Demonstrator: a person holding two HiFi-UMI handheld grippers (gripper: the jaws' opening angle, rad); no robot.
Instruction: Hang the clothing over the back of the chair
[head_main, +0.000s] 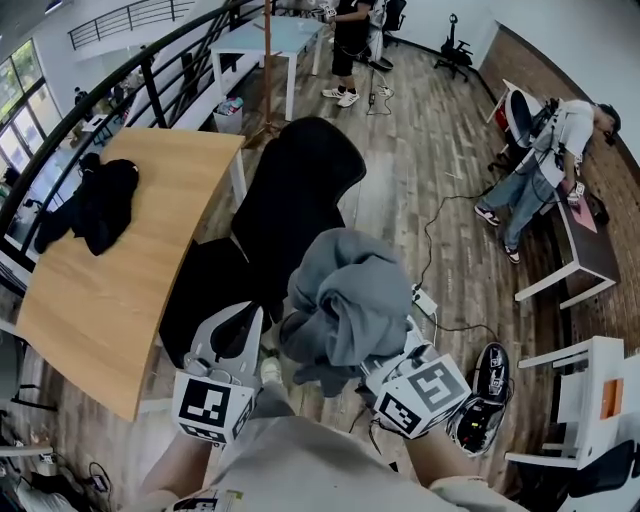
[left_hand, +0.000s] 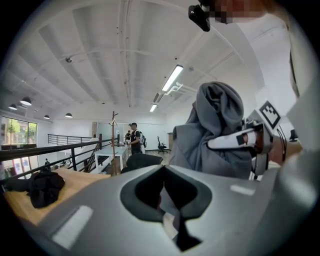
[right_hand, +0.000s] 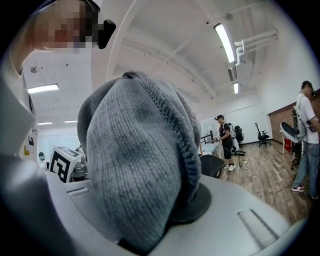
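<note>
Left gripper (head_main: 258, 340): jaws are pressed together on a thin fold of the grey garment (head_main: 350, 295), as shown in the left gripper view.
Right gripper (head_main: 385, 368): jaws are clamped on a thick knitted bunch of the same garment.
Garment location: it is held bunched between both grippers, clear of the chair, its span running 9 to 3 o'clock.
Chair back (head_main: 300, 185): it is found at 12 o'clock from the garment, near but apart.
Nearer gripper: the left is judged nearer, the chair seat (head_main: 205, 290) lying at its 11 o'clock.
Coming move: a lift and carry toward 12 o'clock is judged necessary.
View difference: the gap to the chair is shown only by the head view, while the right gripper view is largely blocked by knit.
Table (head_main: 120, 300): black clothing (head_main: 95, 205) is seen on it at 10 o'clock.
</note>
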